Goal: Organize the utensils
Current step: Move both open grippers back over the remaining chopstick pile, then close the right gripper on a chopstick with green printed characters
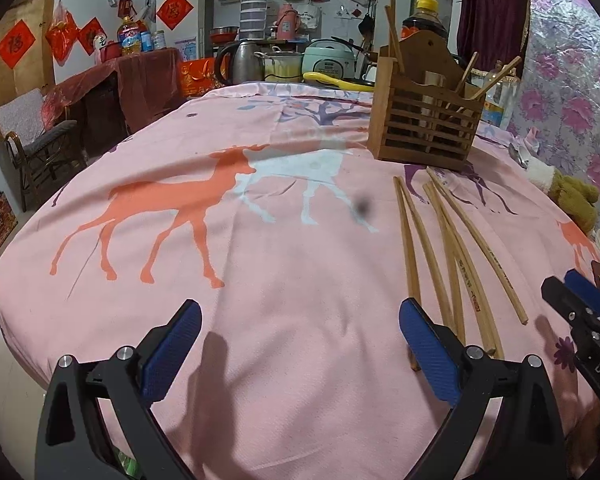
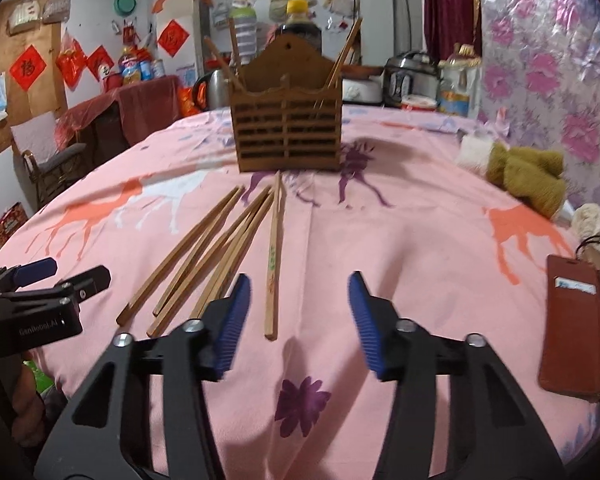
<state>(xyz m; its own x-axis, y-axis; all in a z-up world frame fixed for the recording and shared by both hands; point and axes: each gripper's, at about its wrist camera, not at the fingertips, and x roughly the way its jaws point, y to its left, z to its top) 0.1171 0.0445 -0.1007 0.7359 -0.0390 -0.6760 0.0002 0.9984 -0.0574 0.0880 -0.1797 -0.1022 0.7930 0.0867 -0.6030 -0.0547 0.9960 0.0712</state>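
Several wooden chopsticks (image 1: pixel 448 256) lie loose on the pink deer-print tablecloth (image 1: pixel 260 264), also in the right wrist view (image 2: pixel 220 256). A slatted wooden utensil holder (image 1: pixel 426 120) stands behind them with a few chopsticks upright in it; it also shows in the right wrist view (image 2: pixel 288 132). My left gripper (image 1: pixel 300 344) is open and empty, its right finger over the near chopstick ends. My right gripper (image 2: pixel 298 320) is open and empty, just right of one separate chopstick (image 2: pixel 273 256). Each gripper shows at the edge of the other's view (image 1: pixel 580 304) (image 2: pixel 44 280).
A brown plush toy (image 2: pixel 528 176) and a white cloth (image 2: pixel 474 152) lie at the right. A brown wallet (image 2: pixel 572 328) sits at the near right edge. Pots, a kettle (image 1: pixel 244 60), rice cookers and bottles stand behind the table. A chair (image 1: pixel 40 148) stands left.
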